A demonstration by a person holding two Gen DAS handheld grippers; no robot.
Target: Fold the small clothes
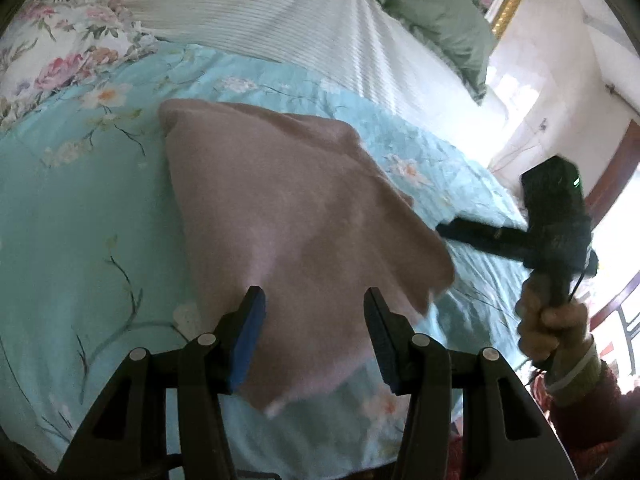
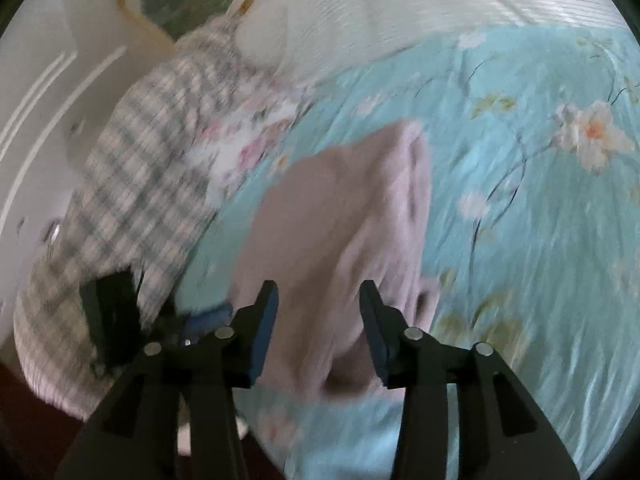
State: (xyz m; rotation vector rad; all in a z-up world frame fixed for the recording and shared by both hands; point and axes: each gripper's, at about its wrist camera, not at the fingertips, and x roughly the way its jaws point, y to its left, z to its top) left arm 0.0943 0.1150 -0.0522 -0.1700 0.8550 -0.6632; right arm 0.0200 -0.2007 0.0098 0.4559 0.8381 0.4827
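Note:
A small pink garment (image 1: 288, 220) lies on the turquoise floral bedspread (image 1: 80, 220), partly folded, its near edge rumpled. My left gripper (image 1: 314, 308) is open, its jaws apart just above the garment's near part. The right gripper shows in the left wrist view as a black tool at the garment's right edge, held by a hand (image 1: 552, 320); its fingers are hidden there. In the right wrist view my right gripper (image 2: 318, 300) is open over the pink garment (image 2: 340, 220), which looks bunched below it. That view is blurred.
A white striped sheet (image 1: 260, 12) and a green pillow (image 1: 432, 12) lie at the head of the bed. A floral pillow (image 1: 60, 52) and a plaid cloth (image 2: 132, 168) lie at the bed's side. The bed edge and floor are at the right (image 1: 600, 208).

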